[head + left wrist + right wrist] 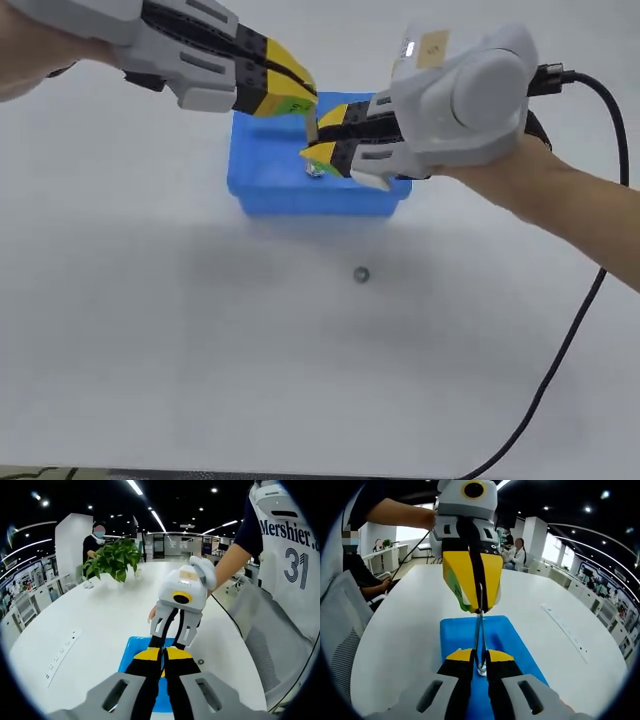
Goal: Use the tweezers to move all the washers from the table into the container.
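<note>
Washer (361, 274): small silvery ring on tabletop (150, 330); 2nd prob. at tweezers (479, 630) tips. L gripper (480, 609), R gripper (481, 656) fingers (462, 656) clamp tweezers.

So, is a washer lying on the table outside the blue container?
Yes, one washer lies on the table, apart from the container.

The slim metal tweezers (479, 630) point tips-down into the open blue rectangular container (505, 635). Their upper end is clamped in the left claw (479, 607), and their lower part is pinched in the right claw (481, 656). A small silvery washer (481, 671) sits at their tips, inside the container. Another washer (361, 274) lies flat on the white surface (200, 350), near the container's front wall.
</note>
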Tool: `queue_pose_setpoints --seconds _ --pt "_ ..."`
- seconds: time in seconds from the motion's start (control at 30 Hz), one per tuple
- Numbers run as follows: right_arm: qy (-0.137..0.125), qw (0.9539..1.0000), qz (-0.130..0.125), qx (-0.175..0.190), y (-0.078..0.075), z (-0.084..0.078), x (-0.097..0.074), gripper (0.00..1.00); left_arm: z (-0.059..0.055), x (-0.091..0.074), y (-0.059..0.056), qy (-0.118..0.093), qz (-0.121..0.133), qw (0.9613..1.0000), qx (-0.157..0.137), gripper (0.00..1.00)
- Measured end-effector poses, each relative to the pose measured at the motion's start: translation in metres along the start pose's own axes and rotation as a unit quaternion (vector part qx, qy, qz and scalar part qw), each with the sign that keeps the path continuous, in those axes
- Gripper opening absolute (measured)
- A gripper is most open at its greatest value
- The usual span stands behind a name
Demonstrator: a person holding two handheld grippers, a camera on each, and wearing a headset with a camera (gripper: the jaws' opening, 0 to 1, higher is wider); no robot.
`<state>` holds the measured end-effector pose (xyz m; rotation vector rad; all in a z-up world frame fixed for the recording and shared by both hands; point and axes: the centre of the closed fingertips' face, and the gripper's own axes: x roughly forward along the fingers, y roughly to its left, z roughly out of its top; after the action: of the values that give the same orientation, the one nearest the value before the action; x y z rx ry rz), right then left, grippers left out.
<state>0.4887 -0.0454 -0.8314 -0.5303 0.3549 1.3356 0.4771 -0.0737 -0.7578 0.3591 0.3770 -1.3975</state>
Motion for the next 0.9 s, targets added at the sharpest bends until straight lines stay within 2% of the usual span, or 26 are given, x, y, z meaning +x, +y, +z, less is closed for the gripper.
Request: queue_pose_setpoints --seconds 0.2,0.57,0.73,0.9 --pt "0.003 1.0 0.001 0.006 0.001 -0.006 0.003 0.11 -0.006 0.003 0.001 0.002 -0.001 1.0 -0.006 0.06" --pt "0.001 0.9999 -0.003 0.01 0.001 -0.006 0.002 0.12 -0.006 0.005 0.003 0.002 -0.005 1.0 -0.008 0.06" --pt "-0.001 1.0 -0.004 0.009 0.003 -0.004 0.0 0.12 -0.002 0.003 -0.001 0.002 -0.006 1.0 -0.005 0.06" --pt "-0.006 0.9999 -0.009 0.003 0.004 0.004 -0.007 0.12 0.007 -0.001 -0.006 -0.002 -0.004 1.0 0.002 0.06"
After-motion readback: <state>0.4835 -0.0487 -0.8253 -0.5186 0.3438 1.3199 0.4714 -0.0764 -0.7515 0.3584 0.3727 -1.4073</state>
